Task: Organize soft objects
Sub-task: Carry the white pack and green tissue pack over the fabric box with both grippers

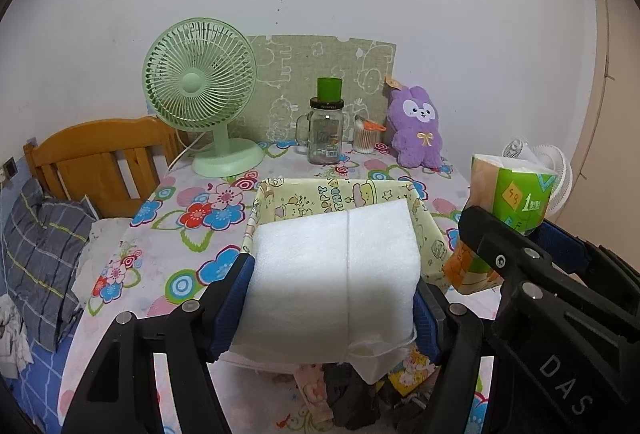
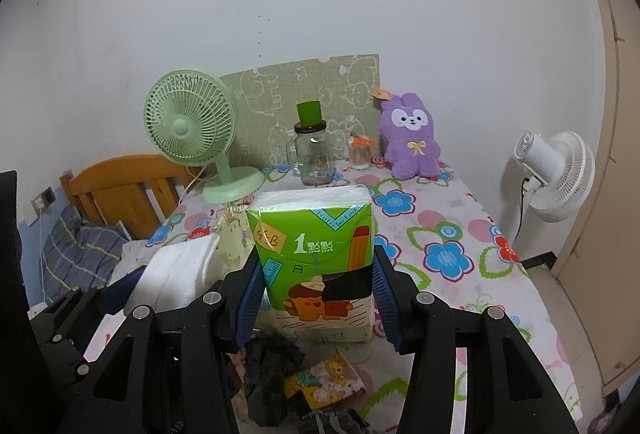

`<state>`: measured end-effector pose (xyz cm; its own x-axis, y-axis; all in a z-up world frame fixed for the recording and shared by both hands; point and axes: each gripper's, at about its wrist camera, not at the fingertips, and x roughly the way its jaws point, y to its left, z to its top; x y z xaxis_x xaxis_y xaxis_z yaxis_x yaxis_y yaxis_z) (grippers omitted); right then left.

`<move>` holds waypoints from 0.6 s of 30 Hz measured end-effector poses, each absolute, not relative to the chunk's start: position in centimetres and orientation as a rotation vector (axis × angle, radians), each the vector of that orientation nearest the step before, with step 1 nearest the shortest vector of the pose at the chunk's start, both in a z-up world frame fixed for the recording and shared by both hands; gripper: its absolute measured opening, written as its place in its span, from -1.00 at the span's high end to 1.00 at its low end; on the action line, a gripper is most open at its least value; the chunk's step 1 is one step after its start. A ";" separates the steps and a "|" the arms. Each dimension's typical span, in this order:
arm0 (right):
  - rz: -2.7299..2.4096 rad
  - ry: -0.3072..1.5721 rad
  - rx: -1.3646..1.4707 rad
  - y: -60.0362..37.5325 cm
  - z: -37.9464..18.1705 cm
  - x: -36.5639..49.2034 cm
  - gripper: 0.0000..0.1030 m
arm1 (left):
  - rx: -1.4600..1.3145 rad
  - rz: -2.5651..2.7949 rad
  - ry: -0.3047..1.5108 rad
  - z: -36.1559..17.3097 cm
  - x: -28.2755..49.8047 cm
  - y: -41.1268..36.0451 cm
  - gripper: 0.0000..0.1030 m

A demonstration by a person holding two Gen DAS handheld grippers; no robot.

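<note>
Foam first, I'd say. The left gripper (image 1: 334,298) has its fingers spread wide and clamped on both sides of the white foam block (image 1: 334,270), which is lifted off the bench (image 1: 168,258) and sits right in front of the yellow fabric basket (image 1: 430,234). The right gripper (image 2: 318,298) has its fingers squeezed narrower around the green tissue pack (image 2: 316,246), also held up, just right of the basket.

My guess is both are headed into that basket. The foam looks nearly as wide as the opening, so line it up square with the rim and lower it flat, otherwise a corner could fold the soft wall in. Keep the tissue pack hanging off to the side so the two grippers don't bump. Don't squeeze harder; both things squash easily.
</note>
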<state>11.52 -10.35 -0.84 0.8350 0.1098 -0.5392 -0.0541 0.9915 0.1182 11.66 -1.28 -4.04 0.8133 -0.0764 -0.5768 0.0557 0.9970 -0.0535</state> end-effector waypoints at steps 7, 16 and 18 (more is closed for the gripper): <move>0.086 0.587 0.115 -10.5 -1.3 13.1 -0.05 | -0.026 -0.058 0.614 -4.3 13.3 -1.4 -0.40; 0.072 0.616 0.130 -10.9 -2.4 15.5 -0.05 | 0.004 -0.064 0.617 -4.9 15.2 -1.9 -0.40; 0.070 0.618 0.130 -10.9 -2.6 16.0 -0.05 | 0.010 -0.064 0.619 -5.1 15.8 -2.0 -0.40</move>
<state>16.02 -10.94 -2.65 0.8131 0.1046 -0.5726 -0.0266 0.9894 0.1429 15.77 -1.99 -5.07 0.8124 -0.0569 -0.5803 0.0627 0.9980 -0.0100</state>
